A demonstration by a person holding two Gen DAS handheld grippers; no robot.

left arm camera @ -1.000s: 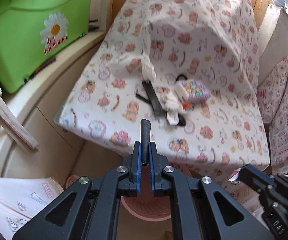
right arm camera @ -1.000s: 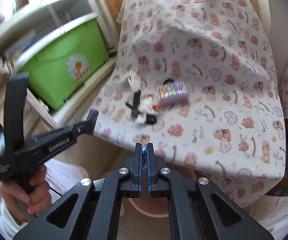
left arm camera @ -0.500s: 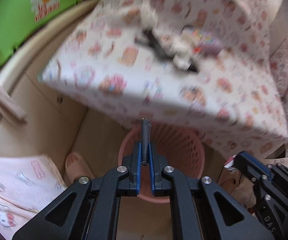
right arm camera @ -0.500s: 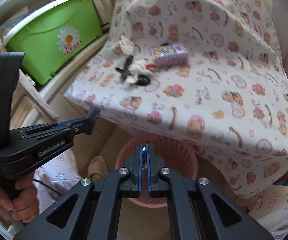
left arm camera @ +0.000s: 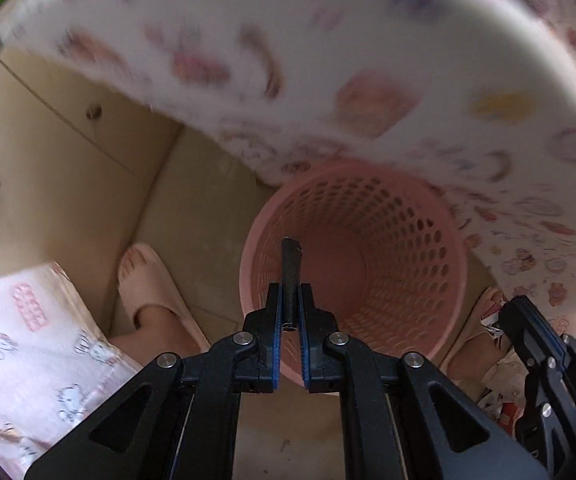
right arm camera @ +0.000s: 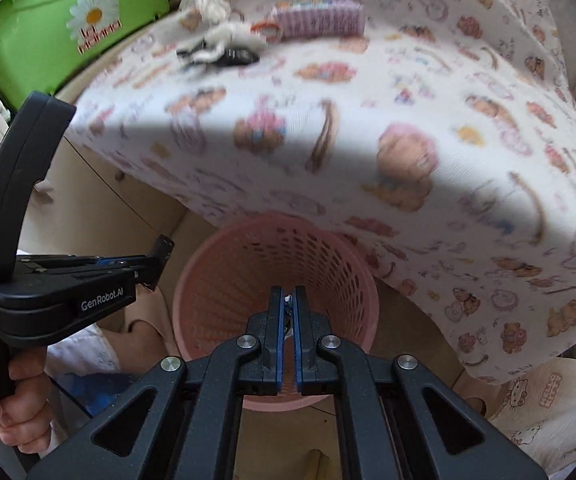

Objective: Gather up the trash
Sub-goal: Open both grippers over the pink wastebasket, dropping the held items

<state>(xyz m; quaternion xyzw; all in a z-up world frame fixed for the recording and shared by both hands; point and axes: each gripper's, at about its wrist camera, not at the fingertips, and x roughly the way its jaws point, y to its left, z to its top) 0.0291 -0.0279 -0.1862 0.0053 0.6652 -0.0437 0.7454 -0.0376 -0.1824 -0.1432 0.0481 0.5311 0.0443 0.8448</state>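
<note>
Beneath the cartoon-print bed sheet (right arm camera: 367, 128) stands your pink perforated wastebasket (left arm camera: 403, 256). Your left hand-held gripper (left arm camera: 289, 292) points straight down over its mouth, clamping a short dark textured stick (left arm camera: 290, 268). Your right hand-held gripper (right arm camera: 286, 300) tilts down, pinched on a tiny white scrap (right arm camera: 287, 301).

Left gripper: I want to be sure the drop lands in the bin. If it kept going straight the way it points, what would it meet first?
Probably the inside of the pink basket: the left gripper, shut on a dark stick, points into its open mouth. Depth is unclear.
</note>
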